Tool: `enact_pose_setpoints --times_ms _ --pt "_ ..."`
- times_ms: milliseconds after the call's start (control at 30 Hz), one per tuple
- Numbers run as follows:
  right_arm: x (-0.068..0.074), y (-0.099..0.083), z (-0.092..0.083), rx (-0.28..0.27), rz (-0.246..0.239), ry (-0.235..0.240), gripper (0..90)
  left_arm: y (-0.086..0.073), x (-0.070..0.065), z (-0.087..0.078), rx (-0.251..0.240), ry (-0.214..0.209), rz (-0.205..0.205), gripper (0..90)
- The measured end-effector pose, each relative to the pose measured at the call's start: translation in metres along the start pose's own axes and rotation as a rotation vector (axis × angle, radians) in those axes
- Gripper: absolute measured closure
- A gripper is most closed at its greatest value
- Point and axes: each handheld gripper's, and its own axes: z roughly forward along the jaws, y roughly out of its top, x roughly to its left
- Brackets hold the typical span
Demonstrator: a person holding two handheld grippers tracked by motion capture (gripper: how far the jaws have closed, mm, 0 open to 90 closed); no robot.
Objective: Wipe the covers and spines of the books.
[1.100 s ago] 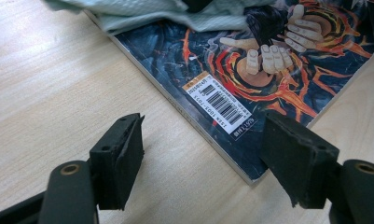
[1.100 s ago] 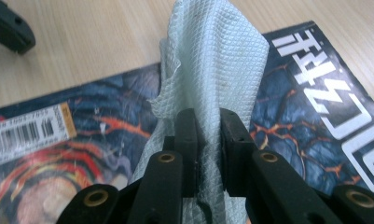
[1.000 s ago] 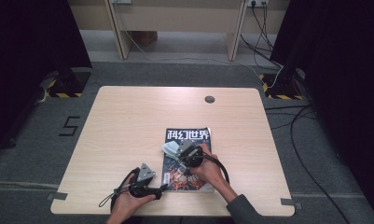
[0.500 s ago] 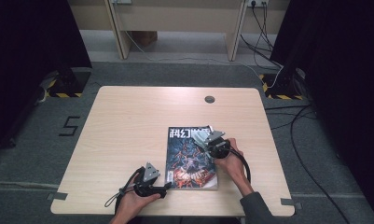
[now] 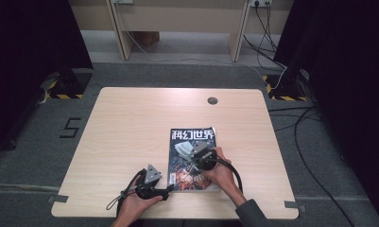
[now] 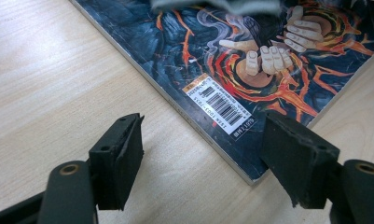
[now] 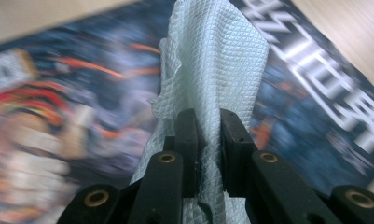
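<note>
Keep right gripper (image 7: 207, 140) pinched on tissue (image 7: 217, 65), wiping flat across magazine (image 5: 193, 158) (1 pass per strip); left gripper (image 6: 203, 158) wide, idle.

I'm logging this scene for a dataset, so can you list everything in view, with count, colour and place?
Table: one, light wood, centre of the floor.
Magazine: one, dark cover with orange swirls and white title, lying flat on the table's near right half.
Paper towel: one, white, embossed, pinched over the magazine.
Cable port: one, dark grey, near the table's far edge.
Floor cables: several, black, right of the table.
Left gripper: one, black, open, low at the magazine's near left corner.
Right gripper: one, black, shut on the paper towel.
</note>
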Motion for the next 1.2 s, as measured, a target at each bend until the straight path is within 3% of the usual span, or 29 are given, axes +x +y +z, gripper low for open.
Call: enact_pose_setpoints --times_ms 133,200,300,367,400,467,500,567,633,667,700,800,1200 --pt "0.011 0.006 0.001 0.002 -0.039 0.02 80.2 0.0 0.0 -0.001 -0.003 -0.004 0.01 28.4" --pt "0.009 0.004 0.001 -0.01 -0.015 0.033 80.0 -0.001 0.005 -0.004 0.008 -0.021 -0.029 24.2" --pt "0.005 0.002 -0.001 -0.002 -0.004 0.026 80.0 -0.001 0.009 -0.008 -0.004 -0.019 -0.044 23.6" --pt "-0.002 -0.003 -0.002 0.015 0.022 -0.001 79.9 -0.001 0.016 -0.016 -0.025 -0.011 -0.067 23.6" --pt "-0.011 -0.008 -0.003 0.009 0.045 -0.006 80.0 -0.002 0.024 -0.02 -0.017 0.009 -0.067 23.6" --pt "-0.013 -0.01 -0.004 0.012 0.058 -0.014 79.9 -0.004 0.03 -0.022 -0.003 0.034 -0.068 23.6" --pt "-0.013 -0.011 -0.005 0.013 0.05 -0.028 80.0 -0.006 0.039 -0.028 0.008 0.059 -0.075 23.1" --pt "-0.011 -0.01 -0.005 0.017 0.038 -0.04 80.0 -0.006 0.042 -0.03 0.005 0.067 -0.086 23.0" --pt "-0.005 -0.007 -0.005 0.013 0.026 -0.015 79.9 -0.009 0.048 -0.034 0.012 0.08 -0.101 22.2" --pt "0.006 -0.002 -0.004 0.006 0.01 0.008 80.0 -0.012 0.055 -0.036 0.028 0.112 -0.1 22.2" --pt "0.006 -0.002 -0.004 0.006 0.01 0.008 80.0 -0.012 0.055 -0.036 0.028 0.112 -0.1 22.2" --pt "0.026 0.008 -0.002 -0.008 -0.041 0.035 80.0 -0.014 0.064 -0.04 0.035 0.148 -0.109 22.1" --pt "0.063 0.012 -0.008 -0.036 -0.121 0.1 79.8 -0.017 0.073 -0.041 0.054 0.178 -0.121 22.1"
